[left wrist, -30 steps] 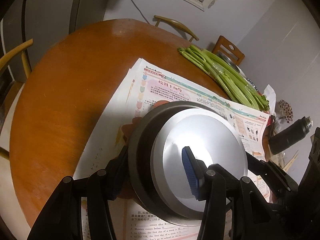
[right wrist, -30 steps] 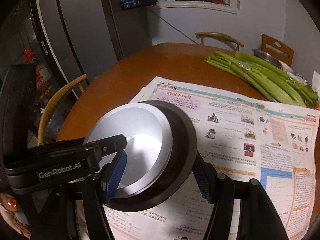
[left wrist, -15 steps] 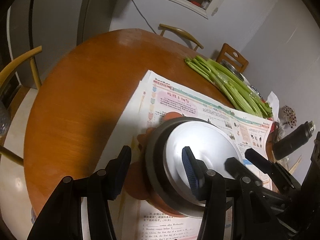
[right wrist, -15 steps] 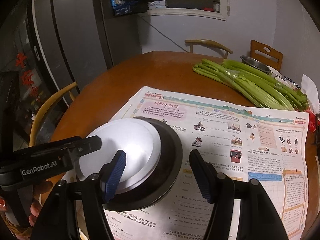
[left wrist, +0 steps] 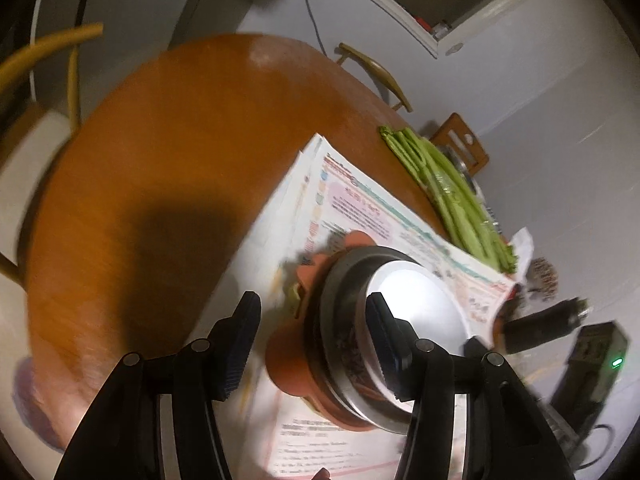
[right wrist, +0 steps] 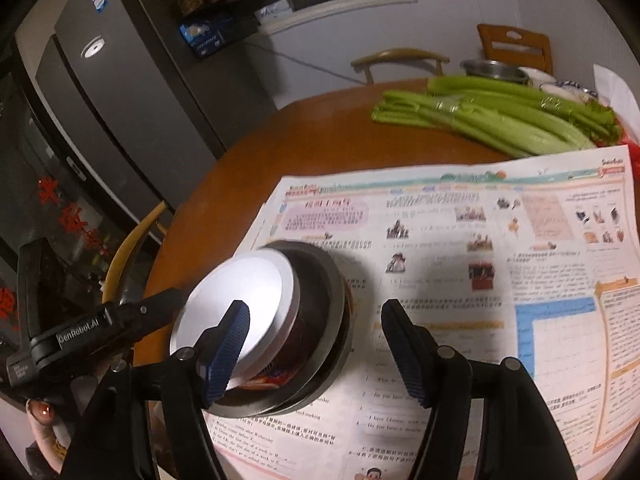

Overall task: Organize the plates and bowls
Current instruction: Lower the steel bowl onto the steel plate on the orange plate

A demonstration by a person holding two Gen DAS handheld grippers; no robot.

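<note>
A stack stands on the newspaper: a scalloped orange plate (left wrist: 286,364) at the bottom, a dark metal bowl (left wrist: 340,312) on it, and a silver plate (left wrist: 424,312) tilted on top. My left gripper (left wrist: 312,312) is opening. Its right finger lies over the silver plate, and its left finger stands off the stack. In the right wrist view the silver plate (right wrist: 248,292) leans in the dark bowl (right wrist: 324,300). My right gripper (right wrist: 316,312) is also opening, with its left finger in front of the plate and its right finger apart from the bowl's rim. No pad presses on the stack.
The newspaper (right wrist: 460,260) covers the near half of a round wooden table (left wrist: 180,160). Celery (right wrist: 480,120) and a steel bowl (right wrist: 492,68) lie at the far side, with chairs behind. A dark bottle (left wrist: 544,324) stands right of the stack. A grey fridge (right wrist: 120,80) is at the left.
The stack, held up and tilted by both grippers a second ago, now rests on the newspaper on the orange plate. Both grippers have let go, widened and drawn back a little.
</note>
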